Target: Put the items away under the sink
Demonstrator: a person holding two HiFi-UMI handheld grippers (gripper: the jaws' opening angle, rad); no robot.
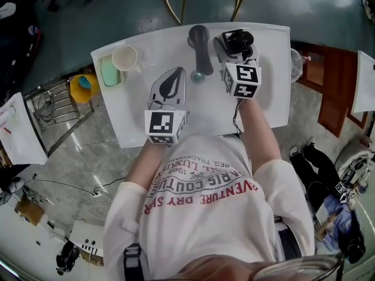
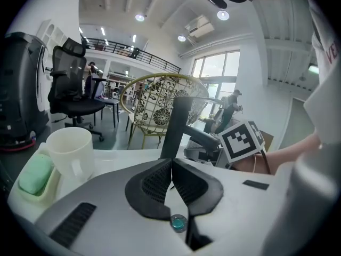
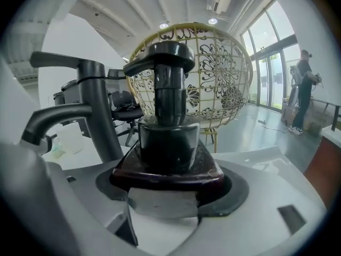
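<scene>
pump bottle [image 3: 168,137], dark with a reddish-brown base, is clamped at that base between the jaws of the right gripper [image 3: 169,181] and is held upright. in the head view the pump bottle [image 1: 239,38] and the right gripper [image 1: 237,47] are seen over the back right part of the white sink top [image 1: 146,45], just right of the dark faucet [image 1: 199,43]. in the right gripper view the faucet [image 3: 90,108] is shown to the left of the bottle, near it but apart from it.

the left gripper [image 1: 174,78] is held over the sink top in front of the faucet, to the left of the right gripper. in the left gripper view the jaws of the left gripper [image 2: 171,164] are seen pressed together, with nothing caught between them.

a white cup [image 1: 125,57] is stood at the back left corner of the sink top, and a green soap [image 1: 109,72] is laid in a dish just beside it. a wicker chair [image 3: 213,73] is seen on the floor behind the sink top.
</scene>
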